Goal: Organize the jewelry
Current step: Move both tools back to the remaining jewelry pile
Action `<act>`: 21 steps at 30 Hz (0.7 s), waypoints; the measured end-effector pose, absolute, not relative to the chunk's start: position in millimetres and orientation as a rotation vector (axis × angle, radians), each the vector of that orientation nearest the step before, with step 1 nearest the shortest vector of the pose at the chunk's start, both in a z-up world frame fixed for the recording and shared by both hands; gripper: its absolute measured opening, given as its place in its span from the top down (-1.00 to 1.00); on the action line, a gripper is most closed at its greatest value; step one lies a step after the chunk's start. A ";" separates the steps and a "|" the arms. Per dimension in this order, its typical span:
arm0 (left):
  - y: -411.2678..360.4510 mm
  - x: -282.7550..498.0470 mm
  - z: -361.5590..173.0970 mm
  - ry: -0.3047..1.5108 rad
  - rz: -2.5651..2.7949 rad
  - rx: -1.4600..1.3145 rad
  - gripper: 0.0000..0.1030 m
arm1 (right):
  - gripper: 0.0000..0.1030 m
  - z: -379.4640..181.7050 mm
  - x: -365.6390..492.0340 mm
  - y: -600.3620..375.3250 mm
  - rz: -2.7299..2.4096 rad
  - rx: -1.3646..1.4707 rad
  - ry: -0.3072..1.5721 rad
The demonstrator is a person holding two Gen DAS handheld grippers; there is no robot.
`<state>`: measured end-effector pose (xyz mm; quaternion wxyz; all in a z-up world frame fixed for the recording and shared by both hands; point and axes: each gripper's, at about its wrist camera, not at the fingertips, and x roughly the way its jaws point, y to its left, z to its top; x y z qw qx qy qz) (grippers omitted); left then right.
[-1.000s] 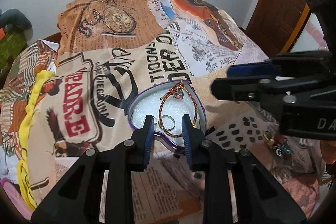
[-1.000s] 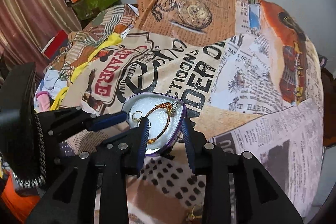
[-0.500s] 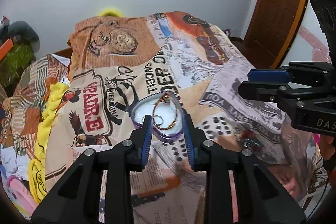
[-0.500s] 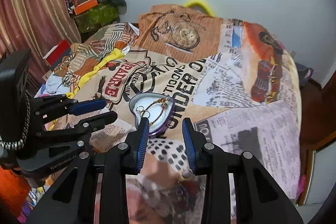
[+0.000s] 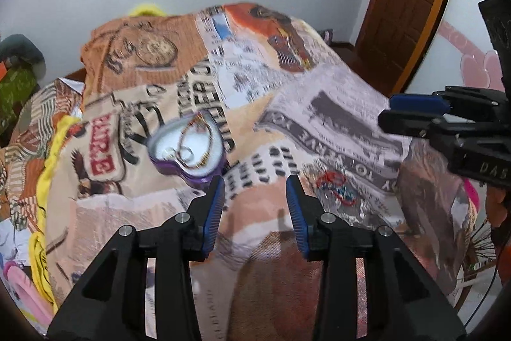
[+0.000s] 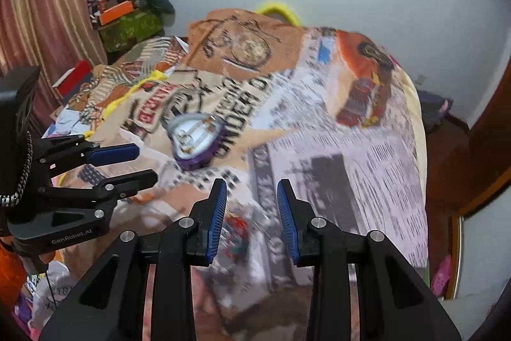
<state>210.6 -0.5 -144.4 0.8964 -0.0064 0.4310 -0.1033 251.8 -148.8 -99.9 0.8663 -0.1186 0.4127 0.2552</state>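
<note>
Left wrist view: we have pulled back from the heart-shaped purple tin; a second ago its rim sat right between our fingers, now it lies well ahead and to the left on the printed bedspread. The left gripper has its jaws apart, nothing between them. Same from the right wrist: the right gripper is spread and empty, and has also backed off and risen, with more of the room in frame than before. We read this as one deposit done and a retreat toward the next piece.

Tin contents: a gold-and-red beaded bracelet looped across the white lining, plus a ring and a second small ring-like piece beside it, blurred.

Still loose on the bedspread: a small colourful jewelry cluster, red and blue, just right of the left gripper's fingers; in the right view it sits low between the fingers, heavily blurred. Likely next pick.
</note>
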 end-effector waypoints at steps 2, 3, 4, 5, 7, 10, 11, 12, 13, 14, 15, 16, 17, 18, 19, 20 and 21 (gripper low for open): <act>-6.2 214.1 -154.2 0.918 -0.223 -0.019 0.24 | 0.42 -107.5 255.6 -160.5 0.515 -0.233 0.887; -8.5 215.3 -157.6 0.925 -0.226 -0.021 0.24 | 0.42 -110.5 256.6 -165.4 0.509 -0.225 0.896; -11.6 217.6 -162.2 0.933 -0.230 -0.023 0.24 | 0.42 -115.0 259.7 -170.6 0.501 -0.216 0.909; -13.5 218.7 -165.1 0.938 -0.232 -0.023 0.24 | 0.42 -119.0 261.8 -175.5 0.495 -0.210 0.920; -16.8 222.7 -171.8 0.952 -0.236 -0.025 0.24 | 0.42 -128.0 266.3 -182.6 0.487 -0.198 0.946; -19.0 230.6 -180.2 0.970 -0.239 -0.029 0.24 | 0.42 -140.6 268.1 -188.3 0.495 -0.179 0.978; -19.4 231.9 -181.9 0.972 -0.239 -0.030 0.24 | 0.42 -145.0 268.8 -188.4 0.502 -0.174 0.989; -19.0 233.4 -183.5 0.974 -0.240 -0.033 0.24 | 0.42 -149.3 269.4 -187.0 0.508 -0.170 1.000; -19.0 235.2 -185.2 0.978 -0.240 -0.038 0.24 | 0.42 -152.8 270.1 -186.1 0.516 -0.168 1.009; -18.6 236.4 -186.6 0.981 -0.242 -0.043 0.24 | 0.42 -156.8 270.9 -183.5 0.525 -0.166 1.019; -17.9 237.7 -188.1 0.985 -0.246 -0.048 0.24 | 0.42 -159.6 271.5 -181.3 0.532 -0.168 1.026; -17.7 238.1 -189.2 0.987 -0.249 -0.047 0.24 | 0.42 -162.3 272.1 -177.6 0.540 -0.174 1.032; -17.8 237.9 -189.5 0.986 -0.249 -0.045 0.24 | 0.42 -164.0 272.2 -174.4 0.547 -0.182 1.033; -17.8 237.5 -189.8 0.985 -0.252 -0.041 0.24 | 0.42 -165.3 271.6 -170.2 0.553 -0.192 1.031; -18.2 236.8 -190.0 0.983 -0.257 -0.037 0.24 | 0.42 -166.5 272.3 -168.1 0.559 -0.197 1.030; -18.4 236.1 -190.1 0.981 -0.260 -0.034 0.24 | 0.42 -167.8 273.2 -165.9 0.564 -0.202 1.027; -19.0 234.8 -190.4 0.979 -0.263 -0.031 0.24 | 0.42 -169.2 272.5 -163.3 0.571 -0.210 1.025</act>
